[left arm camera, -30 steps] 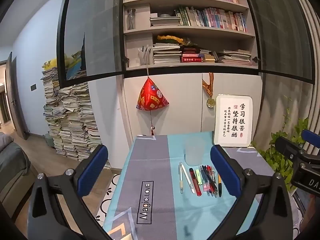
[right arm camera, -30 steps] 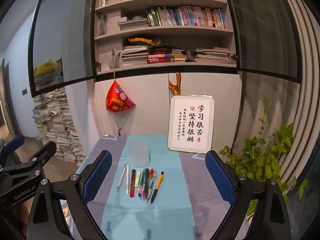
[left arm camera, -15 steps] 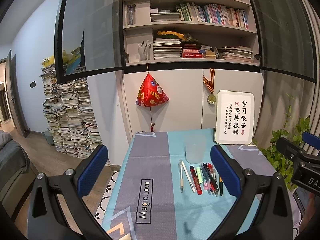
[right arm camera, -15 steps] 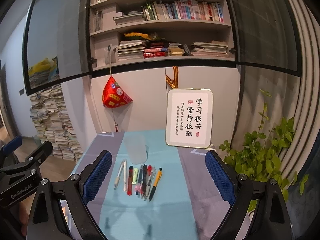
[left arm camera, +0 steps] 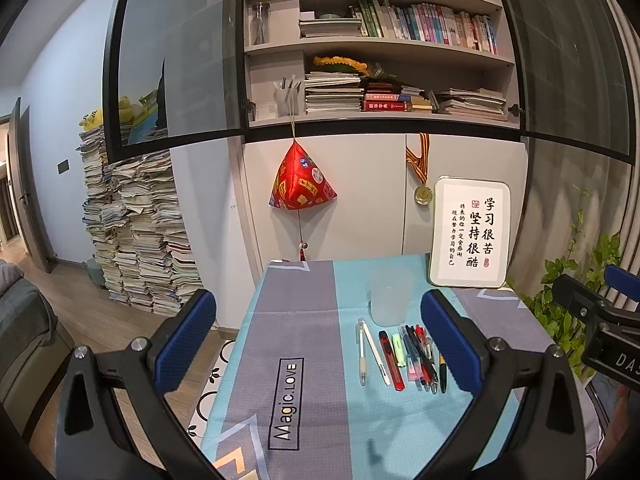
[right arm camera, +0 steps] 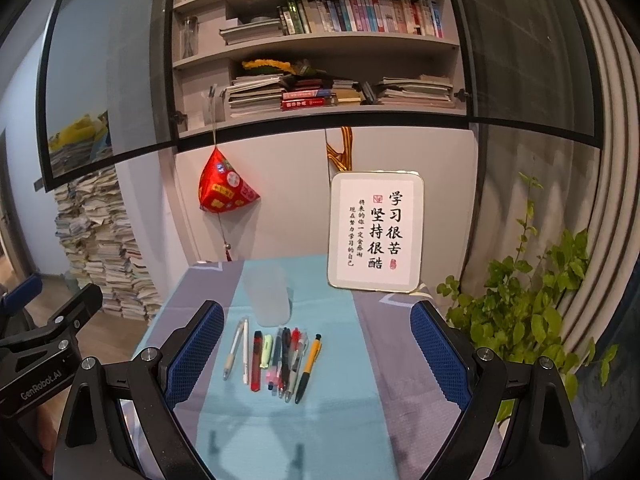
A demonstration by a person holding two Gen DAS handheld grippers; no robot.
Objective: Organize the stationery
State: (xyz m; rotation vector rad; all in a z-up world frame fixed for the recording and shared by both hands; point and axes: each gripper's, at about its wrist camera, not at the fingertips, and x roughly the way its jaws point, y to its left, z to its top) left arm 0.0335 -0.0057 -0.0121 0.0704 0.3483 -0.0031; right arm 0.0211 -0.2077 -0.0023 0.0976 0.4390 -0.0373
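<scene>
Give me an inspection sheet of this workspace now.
Surface: table under a teal and grey tablecloth.
Job's things: row of pens lying side by side; frosted plastic cup upright just behind them.
Clutter: framed calligraphy sign at the table's back edge.
Grippers: left tongs and right tongs both open, empty.
Cables: nothing seen.
Surroundings: bookshelf, stacked papers, potted plant.

Tablecloth (left arm camera: 304,320) reads "Magic.LOVE" (sign (right arm camera: 376,232): 学习很苦).
</scene>
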